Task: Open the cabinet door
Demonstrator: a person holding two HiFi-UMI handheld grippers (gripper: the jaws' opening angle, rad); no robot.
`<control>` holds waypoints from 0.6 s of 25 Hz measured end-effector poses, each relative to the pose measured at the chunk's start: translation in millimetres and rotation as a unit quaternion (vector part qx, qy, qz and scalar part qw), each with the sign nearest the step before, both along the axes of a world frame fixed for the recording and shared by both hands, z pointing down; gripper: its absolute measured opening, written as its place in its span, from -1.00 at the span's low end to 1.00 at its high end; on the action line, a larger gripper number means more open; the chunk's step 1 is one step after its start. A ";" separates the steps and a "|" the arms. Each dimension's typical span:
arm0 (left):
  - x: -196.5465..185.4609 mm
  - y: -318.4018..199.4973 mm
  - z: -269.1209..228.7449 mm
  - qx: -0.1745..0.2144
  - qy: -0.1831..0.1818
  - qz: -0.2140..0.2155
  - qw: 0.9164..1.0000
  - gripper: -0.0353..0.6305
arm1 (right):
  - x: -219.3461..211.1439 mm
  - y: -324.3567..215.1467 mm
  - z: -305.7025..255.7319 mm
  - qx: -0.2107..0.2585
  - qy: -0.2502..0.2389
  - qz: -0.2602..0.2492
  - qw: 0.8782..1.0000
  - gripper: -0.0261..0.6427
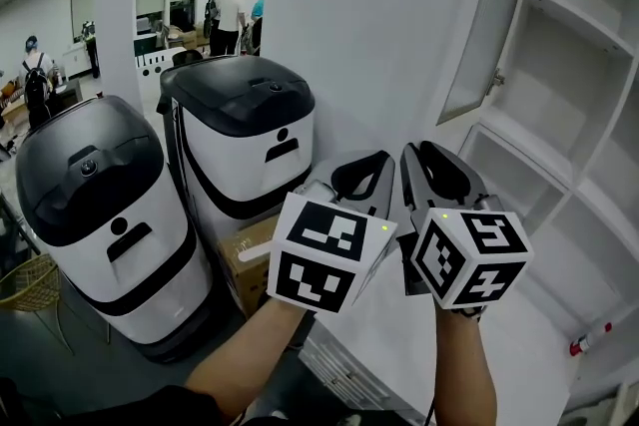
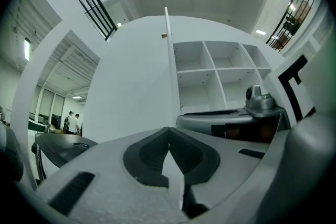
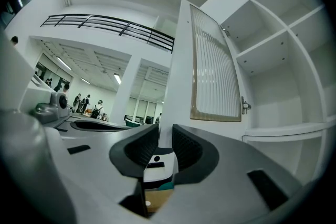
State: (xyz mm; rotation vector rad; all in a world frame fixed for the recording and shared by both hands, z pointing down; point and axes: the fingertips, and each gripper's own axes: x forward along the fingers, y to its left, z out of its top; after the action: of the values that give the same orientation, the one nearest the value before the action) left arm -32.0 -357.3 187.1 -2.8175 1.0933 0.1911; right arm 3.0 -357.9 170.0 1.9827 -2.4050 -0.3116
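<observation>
The white cabinet (image 1: 574, 105) has its door (image 1: 481, 25) swung open to the left. The door's ribbed-glass inner face (image 3: 212, 71) shows in the right gripper view, with a hinge (image 3: 244, 106) on its right side. In the left gripper view the door's edge (image 2: 167, 71) faces me, with a small brass knob (image 2: 164, 35) near its top. Both grippers hover side by side just in front of the door and touch nothing. My left gripper (image 1: 375, 159) is shut and empty, its tips (image 2: 168, 131) meeting. My right gripper (image 1: 419, 151) is open, with nothing in its gap (image 3: 165, 134).
Bare white shelves (image 2: 218, 68) fill the cabinet on the right. Two white-and-black machines (image 1: 100, 205) (image 1: 245, 130) stand on the floor at the left, with a cardboard box (image 1: 245, 259) beside them. A red-handled item (image 1: 589, 339) lies on the low shelf. People (image 1: 228, 15) stand far back.
</observation>
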 end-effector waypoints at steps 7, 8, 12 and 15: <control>17.5 12.3 5.4 -0.007 -0.005 0.020 1.000 -0.85 | 19.8 17.1 14.5 -0.019 -0.012 0.020 1.000 -0.67; 20.7 15.0 6.7 -0.009 -0.007 0.021 1.000 -0.85 | 24.1 20.6 15.9 -0.020 -0.012 0.024 0.999 -0.67; 35.0 29.6 10.9 -0.015 -0.011 0.033 0.999 -0.85 | 40.0 38.1 17.0 -0.021 -0.010 0.041 0.999 -0.70; 45.6 38.7 12.8 -0.022 -0.010 0.035 0.999 -0.85 | 51.0 51.5 15.7 -0.019 -0.007 0.047 0.999 -0.73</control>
State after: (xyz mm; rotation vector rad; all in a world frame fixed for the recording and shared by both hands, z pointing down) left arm 13.6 -318.5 199.9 -2.8914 1.0080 0.1459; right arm 54.0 -306.5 185.7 2.0793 -2.2985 -0.2486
